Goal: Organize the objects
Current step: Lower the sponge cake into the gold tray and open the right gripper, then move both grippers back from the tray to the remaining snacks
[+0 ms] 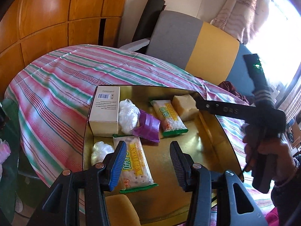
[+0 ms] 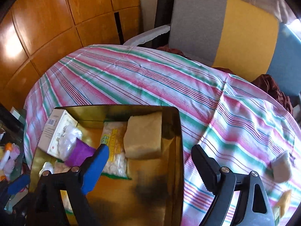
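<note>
A shiny gold tray (image 1: 212,150) (image 2: 150,197) lies on the striped tablecloth. It holds a white box (image 1: 105,111) (image 2: 54,131), two clear plastic bundles (image 1: 128,115), a purple packet (image 1: 148,126) (image 2: 80,153), two WEIDAN cracker packs (image 1: 136,163) (image 1: 170,116) (image 2: 114,150) and a beige block (image 1: 185,106) (image 2: 144,137). My left gripper (image 1: 148,162) is open over the near cracker pack. My right gripper (image 2: 152,165) is open above the tray's right side, just short of the beige block; it also shows in the left wrist view (image 1: 225,109).
The striped tablecloth (image 2: 169,79) covers a round table. A small beige piece (image 2: 282,167) and a yellow packet (image 2: 284,203) lie on the cloth at the right. A grey, yellow and blue chair (image 1: 195,43) stands behind. Wooden cabinets (image 1: 47,15) stand at the left.
</note>
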Demonstrator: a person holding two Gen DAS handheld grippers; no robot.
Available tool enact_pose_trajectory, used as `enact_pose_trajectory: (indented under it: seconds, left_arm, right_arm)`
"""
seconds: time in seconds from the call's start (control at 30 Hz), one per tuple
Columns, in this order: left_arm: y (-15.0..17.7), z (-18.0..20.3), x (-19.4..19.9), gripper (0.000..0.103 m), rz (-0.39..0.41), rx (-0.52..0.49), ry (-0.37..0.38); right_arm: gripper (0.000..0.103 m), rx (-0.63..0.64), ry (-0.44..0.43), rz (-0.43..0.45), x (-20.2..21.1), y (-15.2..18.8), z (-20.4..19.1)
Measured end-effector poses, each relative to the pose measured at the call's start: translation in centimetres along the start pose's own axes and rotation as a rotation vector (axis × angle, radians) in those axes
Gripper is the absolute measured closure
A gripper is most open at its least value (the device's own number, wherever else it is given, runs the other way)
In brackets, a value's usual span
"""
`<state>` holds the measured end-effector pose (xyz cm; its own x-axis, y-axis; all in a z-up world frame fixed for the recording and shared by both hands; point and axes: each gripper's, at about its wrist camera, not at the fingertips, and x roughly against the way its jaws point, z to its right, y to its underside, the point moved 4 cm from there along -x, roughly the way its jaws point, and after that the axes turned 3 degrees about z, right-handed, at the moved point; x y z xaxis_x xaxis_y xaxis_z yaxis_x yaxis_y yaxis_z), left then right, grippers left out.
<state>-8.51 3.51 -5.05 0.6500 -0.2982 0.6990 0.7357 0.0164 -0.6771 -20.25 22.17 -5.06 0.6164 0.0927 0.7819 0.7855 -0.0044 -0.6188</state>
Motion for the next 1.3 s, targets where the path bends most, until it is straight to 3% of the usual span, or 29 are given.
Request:
enact_pose_trajectory:
  seconds: [0.23,0.43,0.63,1.03,1.2,1.3]
  left_arm:
    - [-0.2,1.6,0.9,0.055,0.016,-0.054,-0.003]
    - [-0.1,3.5,1.6,0.055,0.024,-0.107,0.004]
    - [0.2,6.2,1.9,0.055,0.026,-0.177,0.028]
    - [0.8,12.4,1.0,0.055,0.002,-0.31,0.068]
    - [1.3,15.4,0.1,0.055,-0.016,-0.371,0.08]
    - [1.6,17.4,-0.7,0.055,-0.028,-0.404,0.095]
  right_arm:
    - [0.01,-0.043,-0.007,0.061,4.1,2.2,1.8]
    - [0.009,-0.116,0.032,0.085,7.2,5.0,5.9]
    - [0.009,-0.227,0.112,0.097,10.1,8.1,12.4]
    - [0.007,-0.475,0.354,0.137,15.8,14.2,27.7]
    - [0.007,-0.667,0.426,0.142,16.0,18.2,33.2]
    - [0.007,-0.774,0.449,0.088,15.6,19.8,35.2]
